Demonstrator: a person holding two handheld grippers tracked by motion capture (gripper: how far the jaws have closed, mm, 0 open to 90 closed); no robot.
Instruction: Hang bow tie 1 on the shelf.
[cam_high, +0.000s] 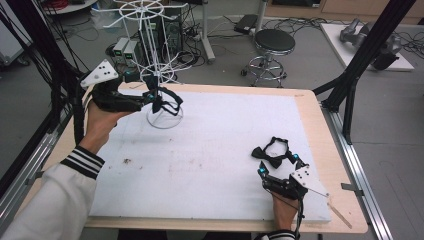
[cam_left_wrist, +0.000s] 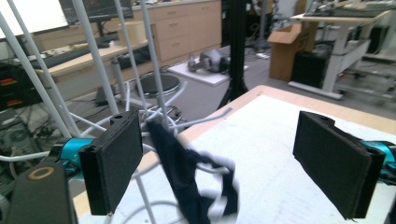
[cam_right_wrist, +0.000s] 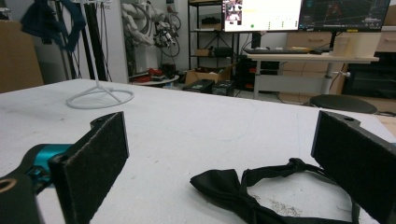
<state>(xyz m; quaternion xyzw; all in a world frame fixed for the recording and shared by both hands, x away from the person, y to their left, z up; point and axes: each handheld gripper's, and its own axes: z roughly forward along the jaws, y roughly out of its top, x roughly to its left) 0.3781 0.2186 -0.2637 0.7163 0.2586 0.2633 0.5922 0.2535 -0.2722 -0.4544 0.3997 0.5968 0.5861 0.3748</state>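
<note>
A black bow tie (cam_high: 272, 154) lies flat on the white desk (cam_high: 210, 160) at the lower right of the frame, long side across, just ahead of the right hand-held gripper (cam_high: 278, 166), wide open and empty. At the upper left, the left hand-held gripper (cam_high: 150, 95) is wide open around another dark tie (cam_left_wrist: 187, 177) hanging on a white wire stand (cam_high: 162, 117). Cables and a stool (cam_high: 274, 42) fill the room behind.

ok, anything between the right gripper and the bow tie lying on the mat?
Nothing visible. The right gripper sits just behind the bow tie, jaws open, with only bare white mat between them. In the right gripper view the tie lies flat just ahead of the jaws, its strap loop near the right-hand pad. The wire rack stands far across the table.
</note>
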